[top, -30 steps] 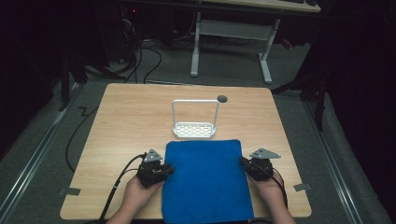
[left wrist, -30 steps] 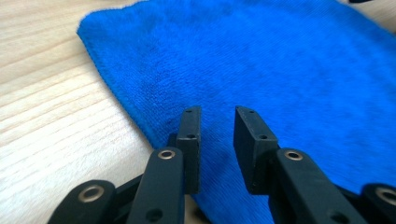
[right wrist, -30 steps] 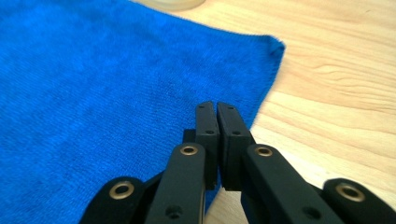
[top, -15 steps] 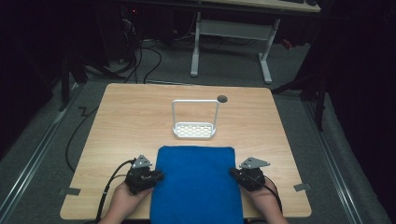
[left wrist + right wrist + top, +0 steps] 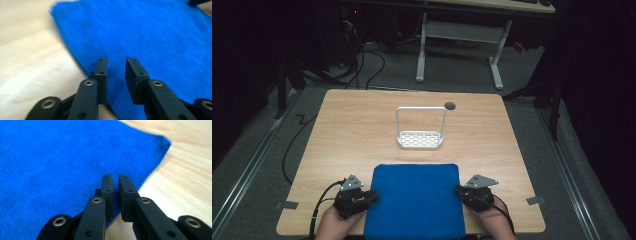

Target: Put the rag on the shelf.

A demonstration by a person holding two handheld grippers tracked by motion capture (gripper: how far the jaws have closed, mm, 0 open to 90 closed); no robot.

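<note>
My hands have drawn nearer, so with the left gripper (image 5: 371, 195) spread and the right gripper (image 5: 458, 190) nearly pressed together at the near-centre blue cloth (image 5: 417, 200), I should pinch both edges evenly.

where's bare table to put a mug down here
Bare wood lies left and right of the white wire rack, and along the far edge beside the round hole. The near side is crowded: the blue cloth with the tongs at both its edges.
</note>
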